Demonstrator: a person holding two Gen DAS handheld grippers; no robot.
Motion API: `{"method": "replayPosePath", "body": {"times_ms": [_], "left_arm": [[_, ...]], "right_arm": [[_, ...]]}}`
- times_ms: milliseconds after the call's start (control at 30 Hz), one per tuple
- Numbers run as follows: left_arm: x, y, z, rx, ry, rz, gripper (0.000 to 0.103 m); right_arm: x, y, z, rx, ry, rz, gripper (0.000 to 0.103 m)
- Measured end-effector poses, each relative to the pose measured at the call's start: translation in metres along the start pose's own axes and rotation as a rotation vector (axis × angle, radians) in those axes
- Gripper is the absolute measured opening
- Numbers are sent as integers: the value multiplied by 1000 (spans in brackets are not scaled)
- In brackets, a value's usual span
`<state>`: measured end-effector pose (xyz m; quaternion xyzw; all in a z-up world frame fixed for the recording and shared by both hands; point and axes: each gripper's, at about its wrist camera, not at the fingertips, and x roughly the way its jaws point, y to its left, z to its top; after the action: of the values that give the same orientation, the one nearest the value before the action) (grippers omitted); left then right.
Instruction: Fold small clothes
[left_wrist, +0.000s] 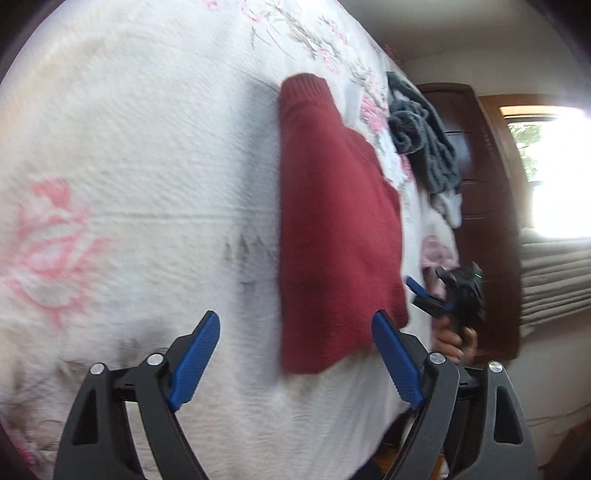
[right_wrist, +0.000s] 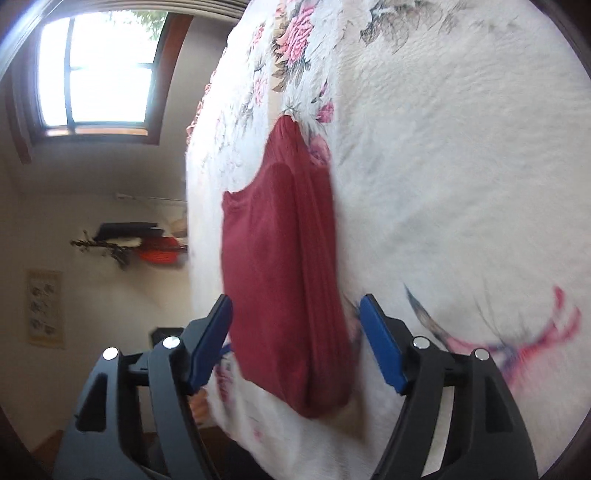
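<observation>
On the floral bedspread (left_wrist: 129, 166) lay the folded red sweater (left_wrist: 332, 229), ahead of our wide-open, empty jaws: right of centre for our left gripper (left_wrist: 295, 354), between the tips of our right gripper (right_wrist: 295, 339).

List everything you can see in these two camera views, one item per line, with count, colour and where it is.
Sweater: one, dark red, lying partly folded on the bedspread.
Bedspread: one, white with pink flowers, covering the bed.
Grey garment: one, grey-blue, crumpled at the bed's far edge.
Pink garment: one, pale pink, at the bed's edge; blurred.
Window: one, brown frame, on the wall.
Wardrobe: one, dark brown, beyond the bed.
Left gripper: one, black with blue pads, open above the sweater.
Right gripper: one, same colours, open above the sweater.
Hand: one, holding the right gripper.
</observation>
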<state>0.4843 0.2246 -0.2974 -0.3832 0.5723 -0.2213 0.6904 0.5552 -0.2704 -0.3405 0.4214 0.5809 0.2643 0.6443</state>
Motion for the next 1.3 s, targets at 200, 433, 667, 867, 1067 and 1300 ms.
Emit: {"method": "replayPosePath", "body": {"times_ms": [200,433,667,867,1067,1300], "left_arm": [[38,3,0,-45,43,-110,84],[52,1,3,-53,61,-152,84],[66,-5,4,-53,89,-161,84],[78,-1,0,-83,102,-182,86],[87,-8,3,-46,151,-122,87],[93,-15,4,-52,162,-90,91]], "right_arm": [[29,8,44,14,28,44,74],[60,6,68,-17,90,17,74],[81,5,75,-47,135,19,73],[100,14,82,-81,182,13,74],[113,20,86,-98,207,32,76],[113,22,85,-115,209,43,76]]}}
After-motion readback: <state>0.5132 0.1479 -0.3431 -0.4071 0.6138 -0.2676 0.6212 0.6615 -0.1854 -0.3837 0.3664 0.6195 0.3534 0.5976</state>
